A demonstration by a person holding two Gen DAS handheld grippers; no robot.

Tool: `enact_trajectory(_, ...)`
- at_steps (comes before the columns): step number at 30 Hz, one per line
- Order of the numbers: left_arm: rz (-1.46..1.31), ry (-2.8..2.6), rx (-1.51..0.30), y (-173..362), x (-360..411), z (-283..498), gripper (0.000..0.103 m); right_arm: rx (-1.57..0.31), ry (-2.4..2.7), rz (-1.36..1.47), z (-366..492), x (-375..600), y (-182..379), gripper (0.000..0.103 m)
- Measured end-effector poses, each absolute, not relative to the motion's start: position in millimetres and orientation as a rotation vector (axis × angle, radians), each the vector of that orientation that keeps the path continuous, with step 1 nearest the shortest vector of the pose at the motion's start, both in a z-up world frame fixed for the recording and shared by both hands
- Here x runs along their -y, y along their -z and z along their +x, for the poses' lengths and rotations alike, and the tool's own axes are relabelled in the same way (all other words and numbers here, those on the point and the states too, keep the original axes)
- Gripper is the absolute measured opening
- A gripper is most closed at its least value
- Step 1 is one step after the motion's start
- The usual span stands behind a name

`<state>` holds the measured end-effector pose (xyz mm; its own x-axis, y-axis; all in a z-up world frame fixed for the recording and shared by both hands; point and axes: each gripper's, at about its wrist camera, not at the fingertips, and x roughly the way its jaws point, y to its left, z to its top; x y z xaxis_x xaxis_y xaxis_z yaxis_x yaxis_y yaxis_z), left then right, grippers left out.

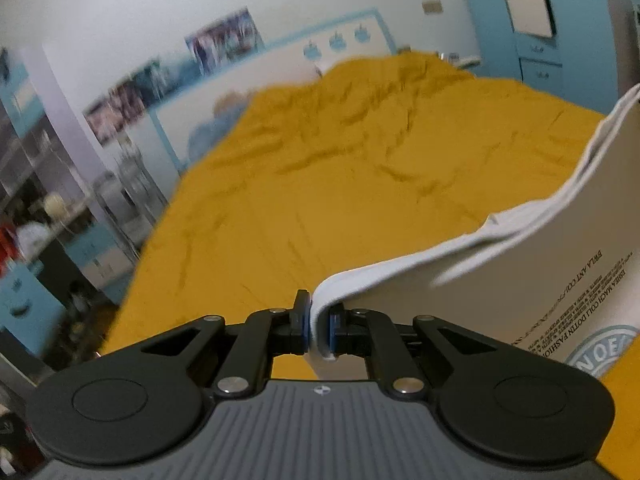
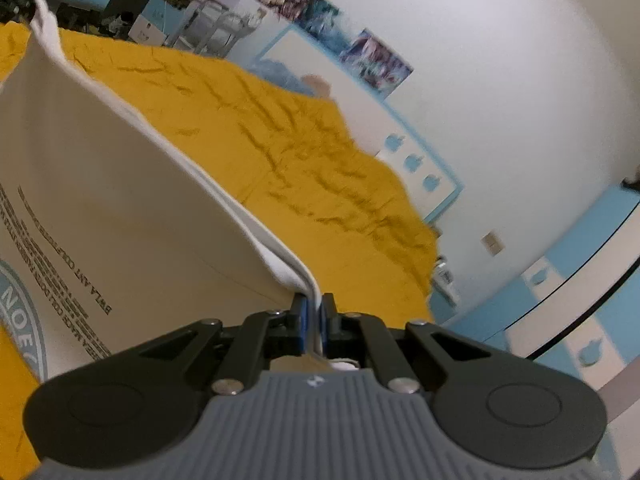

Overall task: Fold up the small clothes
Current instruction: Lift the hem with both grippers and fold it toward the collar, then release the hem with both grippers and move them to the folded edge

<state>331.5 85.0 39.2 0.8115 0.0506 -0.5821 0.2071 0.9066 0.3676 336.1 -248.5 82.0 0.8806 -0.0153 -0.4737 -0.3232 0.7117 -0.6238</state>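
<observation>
A: What is showing on the cream garment (image 1: 520,280)? Is any of the print reading clearly?

B: Only partly. Lines of small black capital lettering are running across the cloth, too blurred to read. Below them a pale blue round badge (image 1: 604,346) is showing the letters "NOE", and the frame edge is cutting off the rest. The right wrist view is showing the same badge (image 2: 18,312) with the same letters.

A: And where is the garment sitting against the grippers?

B: The left gripper (image 1: 319,326) is clamping down on one end of the garment's white top edge, the cloth pinched between its blue pads. The right gripper (image 2: 314,322) is pinching the other end the same way. The fabric is hanging stretched between them, above the mustard-yellow bedsheet (image 1: 320,160).

A: What is staying hard to make out?

B: The garment's lower part is running out of both frames, so its shape is not showing. The posters (image 2: 332,52) on the wall are smearing into colour. The shelves (image 1: 44,184) at the left are blurring into clutter too.
</observation>
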Motion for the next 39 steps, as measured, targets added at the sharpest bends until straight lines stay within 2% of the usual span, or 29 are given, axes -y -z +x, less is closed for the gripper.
enact_trajectory(8,0.353,0.1,-0.764,35.5,-100.9,406.0,0.01,-0.64,-0.214,-0.72,441.2,236.1,24.1,0.0)
enact_trajectory(15,0.247,0.103,-0.831,79.8,-115.0,454.0,0.014,-0.745,-0.215,-0.665,511.0,237.0,101.9,0.0)
enact_trajectory(17,0.209,0.09,-0.823,86.7,-123.1,464.5,0.022,-0.751,-0.204,-0.649,525.6,237.4,116.5,0.0)
enact_trajectory(18,0.192,0.086,-0.806,88.8,-127.1,466.6,0.024,-0.746,-0.19,-0.639,525.2,237.5,119.6,0.004)
enact_trajectory(19,0.16,0.07,-0.802,90.0,-133.5,468.8,0.026,-0.739,-0.177,-0.626,528.6,238.9,122.7,0.012)
enact_trajectory(23,-0.044,0.023,-0.771,84.4,-170.9,469.2,0.026,-0.695,-0.128,-0.532,543.3,251.2,121.3,0.019)
enact_trajectory(25,-0.179,0.007,-0.761,79.9,-191.5,464.6,0.026,-0.663,-0.092,-0.475,541.7,259.4,116.0,0.046)
enact_trajectory(26,-0.244,0.022,-0.763,79.3,-200.2,462.5,0.026,-0.648,-0.058,-0.444,542.6,265.0,114.1,0.047)
enact_trajectory(28,-0.347,0.052,-0.78,80.9,-212.9,458.2,0.026,-0.654,-0.044,-0.319,544.2,283.0,108.6,0.047)
enact_trajectory(31,-0.413,0.067,-0.801,91.2,-217.8,456.4,0.035,-0.737,-0.047,-0.045,552.2,316.6,110.2,0.047)
enact_trajectory(34,-0.487,0.071,-0.827,104.4,-217.9,457.9,0.035,-0.811,-0.033,0.215,557.5,345.0,124.5,0.046)
enact_trajectory(35,-0.527,0.082,-0.827,107.8,-218.9,459.4,0.029,-0.822,-0.035,0.281,558.6,350.7,130.8,0.042)
enact_trajectory(36,-0.541,0.073,-0.816,108.9,-219.0,462.1,0.025,-0.825,-0.036,0.334,560.4,355.0,136.1,0.025)
enact_trajectory(37,-0.533,0.053,-0.794,107.0,-218.4,459.4,0.014,-0.827,-0.044,0.373,557.1,355.4,140.4,0.007)
enact_trajectory(39,-0.522,0.043,-0.753,102.3,-218.3,455.0,0.01,-0.811,-0.056,0.422,556.7,354.7,143.8,0.005)
